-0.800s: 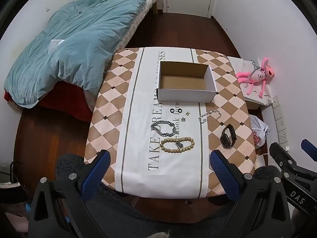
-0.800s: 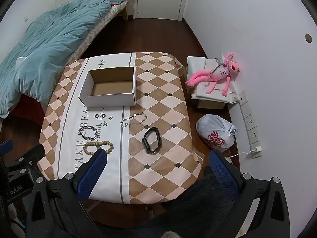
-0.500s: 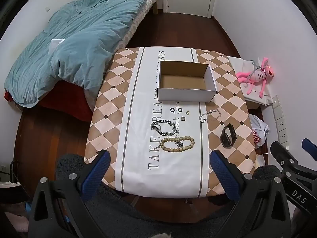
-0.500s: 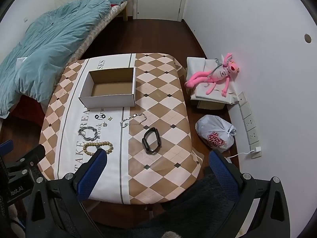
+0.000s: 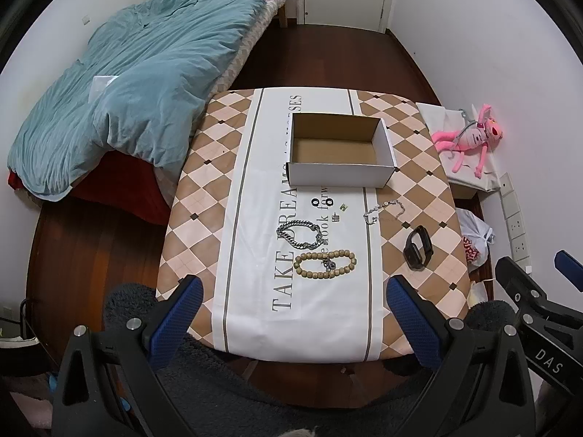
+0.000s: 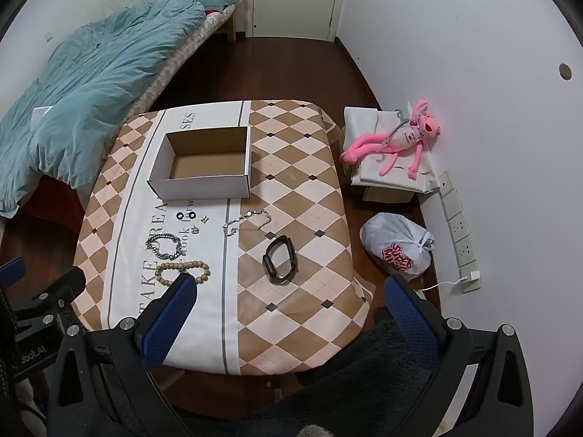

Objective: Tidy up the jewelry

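- Nearest to us, both tongs hang over the near edge of the counter (image 5: 233, 291), well short of any jewelry. The left tongs (image 5: 291, 302) stand wide apart with nothing between them, and the right tongs (image 6: 288, 298) are spread just as wide and hold nothing either.
- Just beyond the left tongs lies the wooden bead bracelet (image 5: 325, 263), and touching or nearly touching its far side is the steel chain bracelet (image 5: 301, 234). We judge the bead bracelet the sensible first pick for the left side, as it is closest and thick enough to pinch.
- We should come down over one side of the loop, so that one finger goes inside the ring and one outside, and close on the beads, not on the cloth.
- Ahead of the right tongs lies the black wristband (image 6: 280, 259), apart from the rest; we would take it across its narrow strap.
- Farther on lie the thin silver chain (image 6: 247, 221), two small black rings (image 5: 321, 202) and tiny earrings (image 5: 339, 212). These are flat and slight, so they call for a slow, low pinch.
- Farthest stands the open cardboard box (image 5: 340, 151), empty inside. We should lift each piece over its near wall before letting go.
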The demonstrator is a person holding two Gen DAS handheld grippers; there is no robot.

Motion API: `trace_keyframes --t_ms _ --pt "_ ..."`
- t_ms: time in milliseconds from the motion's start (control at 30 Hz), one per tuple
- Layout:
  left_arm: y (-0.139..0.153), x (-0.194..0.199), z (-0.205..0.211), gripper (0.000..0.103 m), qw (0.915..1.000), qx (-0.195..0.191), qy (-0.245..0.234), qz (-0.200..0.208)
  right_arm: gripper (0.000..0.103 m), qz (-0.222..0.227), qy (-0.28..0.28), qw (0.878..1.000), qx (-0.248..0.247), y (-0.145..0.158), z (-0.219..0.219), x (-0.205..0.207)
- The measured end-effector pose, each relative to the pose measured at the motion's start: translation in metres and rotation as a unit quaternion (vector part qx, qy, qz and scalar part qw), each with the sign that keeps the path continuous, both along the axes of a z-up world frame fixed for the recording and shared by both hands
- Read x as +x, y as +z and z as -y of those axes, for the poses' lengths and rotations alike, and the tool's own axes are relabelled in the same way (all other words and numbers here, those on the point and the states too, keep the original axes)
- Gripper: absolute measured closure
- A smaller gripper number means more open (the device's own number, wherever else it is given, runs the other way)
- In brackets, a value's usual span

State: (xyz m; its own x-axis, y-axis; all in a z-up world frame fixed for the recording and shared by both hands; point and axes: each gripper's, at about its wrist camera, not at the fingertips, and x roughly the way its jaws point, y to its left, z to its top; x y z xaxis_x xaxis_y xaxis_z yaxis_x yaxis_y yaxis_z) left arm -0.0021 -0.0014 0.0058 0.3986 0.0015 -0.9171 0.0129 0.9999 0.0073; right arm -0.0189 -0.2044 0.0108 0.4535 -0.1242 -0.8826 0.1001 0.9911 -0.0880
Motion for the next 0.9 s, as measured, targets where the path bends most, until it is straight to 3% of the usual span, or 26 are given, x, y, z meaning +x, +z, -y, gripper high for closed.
trace_keyframes --t_ms 900 --pt "0.004 -0.001 0.007 0.000 1.0000 0.000 -0.005 0.002 0.000 0.006 0.000 1.000 -0.003 0.008 -0.001 -0.003"
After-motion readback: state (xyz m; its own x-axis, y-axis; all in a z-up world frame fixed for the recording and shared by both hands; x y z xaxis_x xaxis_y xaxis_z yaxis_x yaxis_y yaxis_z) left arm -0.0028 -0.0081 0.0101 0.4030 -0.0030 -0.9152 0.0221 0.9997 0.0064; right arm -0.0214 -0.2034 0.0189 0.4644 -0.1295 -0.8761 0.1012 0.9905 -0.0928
